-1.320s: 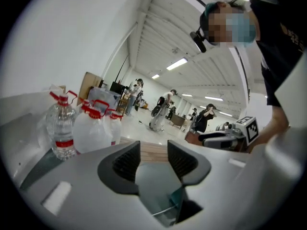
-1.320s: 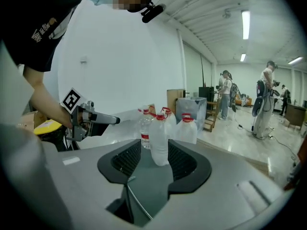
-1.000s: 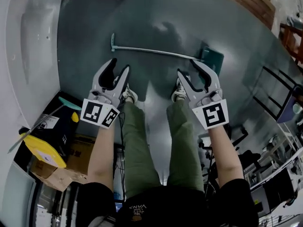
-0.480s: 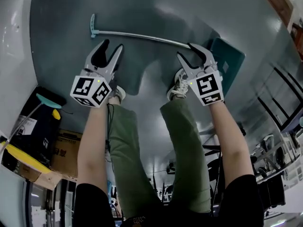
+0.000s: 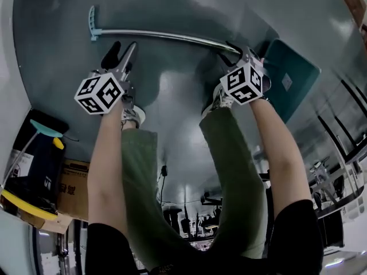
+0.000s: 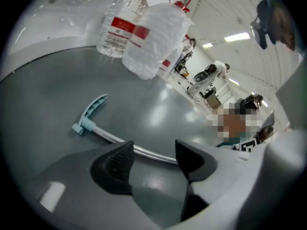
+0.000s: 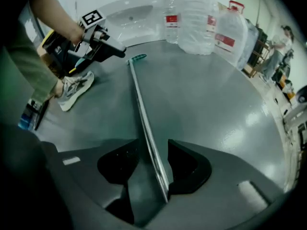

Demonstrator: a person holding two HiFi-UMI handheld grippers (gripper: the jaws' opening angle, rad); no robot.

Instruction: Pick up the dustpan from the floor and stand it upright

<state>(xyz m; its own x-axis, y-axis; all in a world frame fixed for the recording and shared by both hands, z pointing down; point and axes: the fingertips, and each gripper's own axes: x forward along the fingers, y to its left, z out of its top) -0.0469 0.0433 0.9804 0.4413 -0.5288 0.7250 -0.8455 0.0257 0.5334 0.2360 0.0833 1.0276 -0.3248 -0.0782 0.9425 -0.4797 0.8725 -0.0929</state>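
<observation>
Head view, teal dustpan [image 5: 292, 76] lying flat on grey floor [image 5: 172, 4], long metal handle [image 5: 166, 36] stretching left, right gripper [image 5: 243, 50] with jaws apart astride the handle near the pan, unclamped, left gripper [image 5: 119, 50] with jaws just widening, empty, close to the handle.

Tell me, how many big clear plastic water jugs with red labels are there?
3, seen in the right gripper view at the grey floor's far edge: left jug, middle jug, right jug. Others may hide behind.
</observation>
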